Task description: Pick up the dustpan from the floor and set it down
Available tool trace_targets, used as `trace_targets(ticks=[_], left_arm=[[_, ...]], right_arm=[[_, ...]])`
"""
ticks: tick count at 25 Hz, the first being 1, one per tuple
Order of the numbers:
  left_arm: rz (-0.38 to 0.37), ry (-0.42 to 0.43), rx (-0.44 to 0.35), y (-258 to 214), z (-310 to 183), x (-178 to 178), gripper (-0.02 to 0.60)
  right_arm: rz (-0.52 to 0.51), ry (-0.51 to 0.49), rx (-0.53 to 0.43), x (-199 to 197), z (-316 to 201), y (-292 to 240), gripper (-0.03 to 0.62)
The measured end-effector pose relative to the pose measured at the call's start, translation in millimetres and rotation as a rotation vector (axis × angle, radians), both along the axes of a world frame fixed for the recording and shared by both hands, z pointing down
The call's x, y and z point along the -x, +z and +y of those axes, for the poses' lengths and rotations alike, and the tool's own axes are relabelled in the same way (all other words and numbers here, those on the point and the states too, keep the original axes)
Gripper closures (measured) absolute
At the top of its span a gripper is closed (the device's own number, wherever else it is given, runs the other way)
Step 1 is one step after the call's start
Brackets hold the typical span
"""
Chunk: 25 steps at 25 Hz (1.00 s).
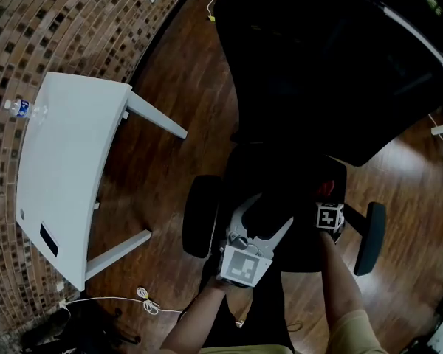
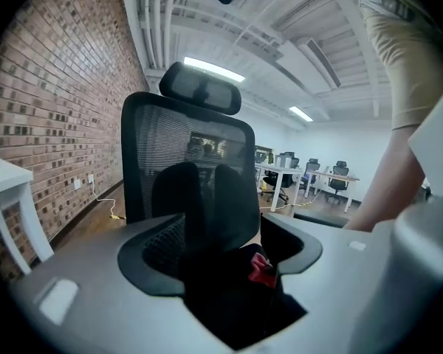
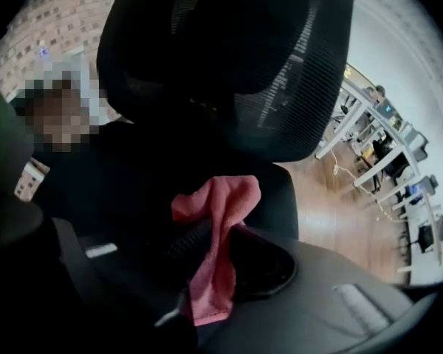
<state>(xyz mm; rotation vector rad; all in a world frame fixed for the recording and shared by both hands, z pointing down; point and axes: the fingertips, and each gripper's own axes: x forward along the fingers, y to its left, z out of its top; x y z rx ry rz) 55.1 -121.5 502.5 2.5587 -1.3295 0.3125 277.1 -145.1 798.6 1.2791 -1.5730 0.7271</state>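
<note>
Over the chair seat (image 1: 280, 172), right claw (image 3: 221, 249) clamps a pink cloth (image 3: 218, 198); left claw (image 2: 223, 253) stands released.

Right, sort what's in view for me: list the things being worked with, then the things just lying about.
In use:
- pink cloth, clamped in the right gripper
- black mesh office chair, its seat below both grippers
- left gripper, open and empty

Lying about:
- white table
- clear water bottle on it
- white cables on the wooden floor
</note>
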Motion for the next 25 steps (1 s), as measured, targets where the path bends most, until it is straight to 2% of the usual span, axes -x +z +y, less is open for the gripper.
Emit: trace_targets(ticks=[3, 5, 8, 12, 15, 17, 20, 23, 25], left_arm=[[0.028, -0.045, -0.025, -9, -4, 10, 0.282], [0.043, -0.077, -0.024, -13, -5, 23, 0.282], [0.020, -0.120, -0.005, -14, 0, 51, 0.267], [-0.036, -0.192, 0.018, -18, 11, 100, 0.267], [-0.025, -0.178, 0.026, -23, 14, 114, 0.266], [0.008, -0.132, 0.041, -22, 15, 107, 0.215], [-0.007, -0.081, 0.053, -13, 8, 89, 0.208], [-0.013, -0.033, 0.061, 1, 3, 63, 0.241], [0.006, 0.008, 0.067, 7, 2, 40, 0.244]], right_arm=[[-0.128, 0.002, -0.068, 38, -6, -11, 0.510], [-0.239, -0.038, -0.101, 81, -11, -20, 0.510], [-0.433, -0.104, -0.117, 161, -11, -29, 0.509], [-0.612, -0.243, -0.066, 276, 1, -38, 0.507], [-0.638, -0.324, -0.017, 327, 14, -39, 0.507], [-0.610, -0.308, 0.007, 325, 19, -30, 0.507], [-0.533, -0.226, 0.032, 286, 25, -8, 0.508], [-0.423, -0.143, 0.034, 216, 29, 10, 0.508], [-0.314, -0.113, 0.014, 151, 30, 17, 0.508]])
